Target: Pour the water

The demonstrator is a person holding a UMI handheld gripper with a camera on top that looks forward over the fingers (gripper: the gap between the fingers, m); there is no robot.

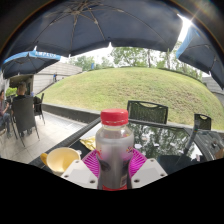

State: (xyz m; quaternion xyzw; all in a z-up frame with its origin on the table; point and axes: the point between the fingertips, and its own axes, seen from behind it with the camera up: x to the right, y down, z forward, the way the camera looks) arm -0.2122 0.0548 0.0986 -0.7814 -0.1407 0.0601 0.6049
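Note:
A clear plastic bottle (pixel 114 150) with a red cap stands upright between my fingers. Both pink pads (pixel 93 164) press against its sides, so my gripper (pixel 114 168) is shut on the bottle and holds it above a dark glass table (pixel 170 138). A yellow bowl (pixel 62 158) sits on the table just left of the fingers. The bottle's lower part is hidden behind the gripper body.
Dark chairs stand beyond the table (pixel 148 111) and at the left (pixel 24 115), where a person (pixel 20 90) sits. Large dark umbrellas (pixel 100 25) hang overhead. A grassy slope (pixel 130 88) rises behind the terrace.

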